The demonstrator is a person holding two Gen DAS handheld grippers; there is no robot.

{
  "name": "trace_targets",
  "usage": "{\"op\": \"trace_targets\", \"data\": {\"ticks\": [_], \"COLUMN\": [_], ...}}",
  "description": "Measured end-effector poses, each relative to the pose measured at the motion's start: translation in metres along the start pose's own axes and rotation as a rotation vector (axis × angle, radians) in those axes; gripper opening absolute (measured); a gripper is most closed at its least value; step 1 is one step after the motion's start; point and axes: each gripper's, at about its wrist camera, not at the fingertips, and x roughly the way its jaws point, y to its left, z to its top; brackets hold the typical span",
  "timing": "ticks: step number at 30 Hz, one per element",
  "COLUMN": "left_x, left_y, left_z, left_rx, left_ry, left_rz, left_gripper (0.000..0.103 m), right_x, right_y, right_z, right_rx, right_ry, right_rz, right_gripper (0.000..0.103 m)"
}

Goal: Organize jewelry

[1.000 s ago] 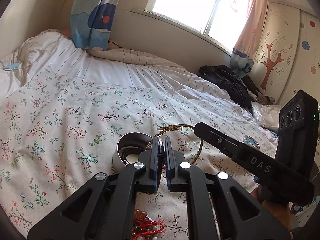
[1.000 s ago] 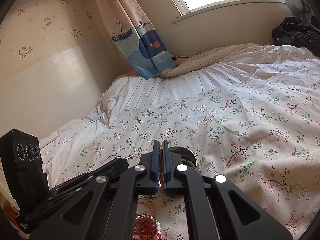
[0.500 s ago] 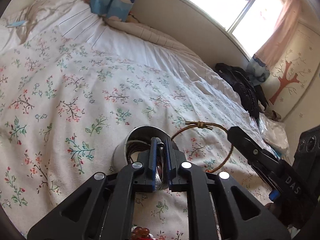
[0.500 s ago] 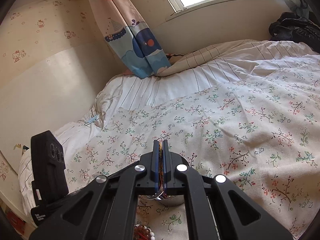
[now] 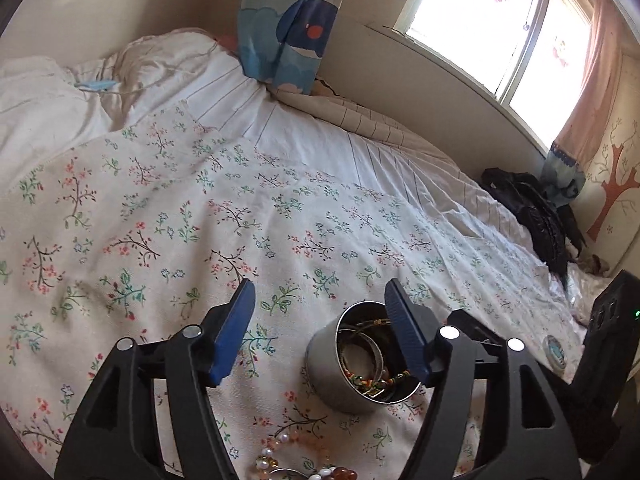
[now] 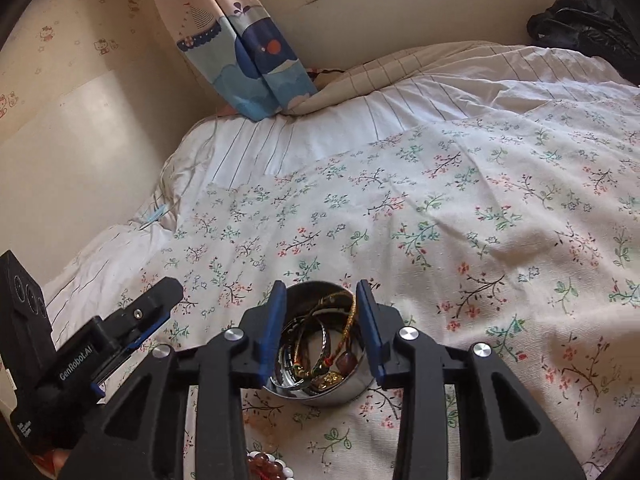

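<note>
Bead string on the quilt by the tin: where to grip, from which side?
Take the bead string across a single run of beads, coming straight down from above with the left gripper, the nearer one. It lies flat and loose on the soft quilt beside the metal tin, so there is no edge for a side approach.
</note>
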Motion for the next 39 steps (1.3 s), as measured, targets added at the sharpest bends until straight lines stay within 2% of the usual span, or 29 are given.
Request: {"op": "trace_targets", "data": {"ticks": [2, 4, 5, 7, 11, 17, 19, 22, 28, 35, 39], "left_x": [-0.001, -0.003, -0.003, -0.003, -0.001, 0.001, 0.002, -0.001, -0.011, -0.022, -0.023], "left_y": [-0.008, -0.014, -0.016, -0.016, -0.011, -0.012, -0.014, -0.017, -0.023, -0.028, -0.021], "left_z": [-0.001, -0.003, -0.004, -0.004, -0.004, -0.007, -0.008, -0.01, -0.013, -0.015, -0.015], "left_rx": [0.057, 0.102, 0.118, 0.126, 0.101, 0.117, 0.131, 0.147, 0.2, 0.242, 0.218], "left_ry": [-0.011, -0.021, -0.022, -0.018, 0.0, 0.007, 0.01, 0.007, -0.019, -0.046, -0.035], "left_rz": [0.052, 0.099, 0.119, 0.14, 0.142, 0.15, 0.154, 0.157, 0.175, 0.203, 0.208], "left_gripper": [0.079, 0.085, 0.087, 0.089, 0.089, 0.089, 0.09, 0.09, 0.093, 0.095, 0.095], "right_x": [-0.002, -0.001, -0.001, 0.002, 0.019, 0.063, 0.061, 0.045, 0.019, 0.009, 0.006], "right_y": [-0.006, -0.012, -0.015, -0.022, -0.034, -0.015, -0.011, -0.007, -0.002, 0.017, 0.023], "right_z": [0.0, -0.001, -0.001, -0.001, -0.002, -0.022, -0.024, -0.018, -0.01, -0.018, -0.022], "right_rx": [0.012, 0.026, 0.027, 0.032, 0.047, -0.124, -0.152, -0.181, -0.168, -0.202, -0.218], "right_ry": [-0.003, -0.006, -0.014, -0.011, 0.031, 0.194, 0.189, 0.13, 0.064, 0.074, 0.093], "right_rz": [-0.03, -0.069, -0.107, -0.173, -0.192, -0.267, -0.29, -0.345, -0.329, -0.288, -0.286], "right_gripper": [0.047, 0.05, 0.056, 0.06, 0.061, 0.061, 0.061, 0.068, 0.075, 0.08, 0.086]}}
